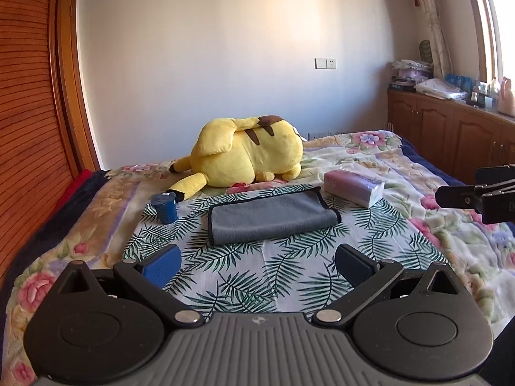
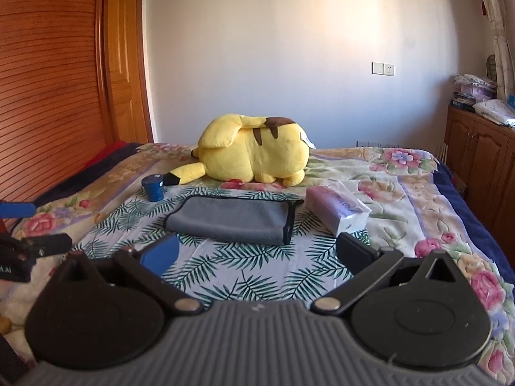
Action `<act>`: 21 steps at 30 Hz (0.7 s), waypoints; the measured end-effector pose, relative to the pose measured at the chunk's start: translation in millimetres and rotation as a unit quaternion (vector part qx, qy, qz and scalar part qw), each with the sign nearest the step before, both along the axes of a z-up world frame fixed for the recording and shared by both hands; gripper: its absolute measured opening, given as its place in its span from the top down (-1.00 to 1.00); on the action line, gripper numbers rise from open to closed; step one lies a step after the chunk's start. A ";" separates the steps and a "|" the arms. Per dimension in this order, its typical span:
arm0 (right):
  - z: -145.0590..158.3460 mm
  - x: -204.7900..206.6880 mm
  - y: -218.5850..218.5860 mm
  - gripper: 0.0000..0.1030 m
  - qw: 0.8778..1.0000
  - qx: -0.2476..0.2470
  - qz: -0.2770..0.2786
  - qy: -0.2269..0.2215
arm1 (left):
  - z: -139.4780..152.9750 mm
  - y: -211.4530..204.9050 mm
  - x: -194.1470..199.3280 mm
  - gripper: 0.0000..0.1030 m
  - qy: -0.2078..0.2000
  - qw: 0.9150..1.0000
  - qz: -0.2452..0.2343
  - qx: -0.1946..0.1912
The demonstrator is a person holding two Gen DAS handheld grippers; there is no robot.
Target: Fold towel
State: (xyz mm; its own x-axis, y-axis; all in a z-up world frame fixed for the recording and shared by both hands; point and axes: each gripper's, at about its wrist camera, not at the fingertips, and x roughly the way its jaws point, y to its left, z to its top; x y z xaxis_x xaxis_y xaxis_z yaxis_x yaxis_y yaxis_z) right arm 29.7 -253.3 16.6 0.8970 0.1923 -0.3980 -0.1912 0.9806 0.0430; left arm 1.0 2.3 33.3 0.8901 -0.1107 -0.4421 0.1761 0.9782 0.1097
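Note:
A grey towel (image 1: 268,217) with a black border lies folded on a palm-leaf cloth (image 1: 244,276) on the bed; it also shows in the right wrist view (image 2: 230,220). My left gripper (image 1: 257,265) is open and empty, held short of the towel's near edge. My right gripper (image 2: 257,252) is open and empty, also just short of the towel. The right gripper's fingers (image 1: 463,197) show at the right edge of the left wrist view, and the left gripper's fingers (image 2: 38,246) at the left edge of the right wrist view.
A yellow plush toy (image 1: 248,157) lies behind the towel. A blue cup (image 1: 165,207) stands to its left and a tissue pack (image 1: 352,188) to its right. A wooden headboard (image 1: 29,128) is on the left, wooden cabinets (image 1: 450,135) on the right.

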 end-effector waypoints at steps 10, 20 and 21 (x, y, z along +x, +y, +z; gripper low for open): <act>-27.7 -10.3 11.3 -1.00 1.000 0.004 0.004 0.012 | -31.2 -5.3 0.4 -1.00 0.021 1.000 0.000 0.000; -51.5 -12.6 14.8 -1.00 1.000 0.003 -0.005 0.021 | -61.8 -4.7 9.8 -1.00 0.036 0.999 0.016 -0.008; -53.6 -12.0 14.5 -1.00 1.000 0.005 -0.008 0.022 | -64.2 -5.3 10.8 -1.00 0.037 0.999 0.018 -0.009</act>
State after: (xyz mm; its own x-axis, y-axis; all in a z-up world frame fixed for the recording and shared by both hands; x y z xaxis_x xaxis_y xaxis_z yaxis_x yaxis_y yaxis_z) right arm 17.7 -238.8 -37.0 0.8819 0.1823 -0.4348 -0.1737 0.9830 0.0600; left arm 11.8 -3.0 -30.9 0.8587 -0.0884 -0.5048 0.1481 0.9858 0.0792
